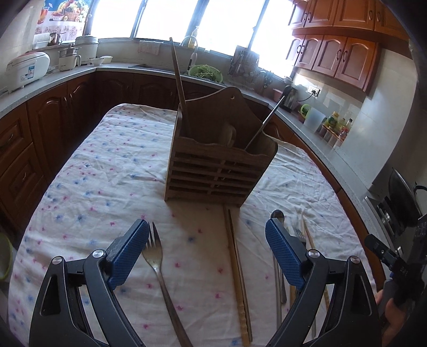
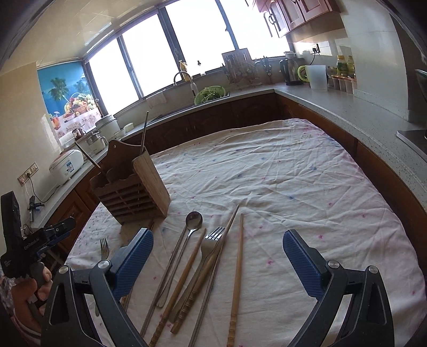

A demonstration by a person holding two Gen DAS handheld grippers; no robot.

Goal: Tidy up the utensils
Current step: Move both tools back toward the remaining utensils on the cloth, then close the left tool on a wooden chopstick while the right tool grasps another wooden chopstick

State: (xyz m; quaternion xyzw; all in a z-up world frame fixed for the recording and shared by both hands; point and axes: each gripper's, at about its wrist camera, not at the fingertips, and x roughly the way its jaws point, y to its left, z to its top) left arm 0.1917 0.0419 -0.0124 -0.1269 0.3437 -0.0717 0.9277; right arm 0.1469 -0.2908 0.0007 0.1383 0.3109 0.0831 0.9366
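I am holding my left gripper (image 1: 206,240) spread and empty over a fork (image 1: 157,263) running lengthwise just inside its left pad. My right gripper (image 2: 218,249), equally wide, is framing the spoon (image 2: 194,221) and chopsticks (image 2: 236,269); only it is showing the holder (image 2: 130,186) sideways.

Daylight kitchen, blown-out windows, heavy fisheye on both my wrist cameras

The windows (image 1: 218,24) behind the sink are pure white glare, so the wooden caddy (image 1: 218,170) I face is backlit, its front dark. Sun falls in a bright patch on the wall (image 1: 307,82) at the right, and the tablecloth (image 2: 280,181) is evenly lit with soft creases of shadow. Counters and cabinets bend hard toward the edges, and the corners go black. My own blue pads (image 2: 136,256) look sharp; the cutlery just behind my left wrist's right-hand pad is slightly smeared.
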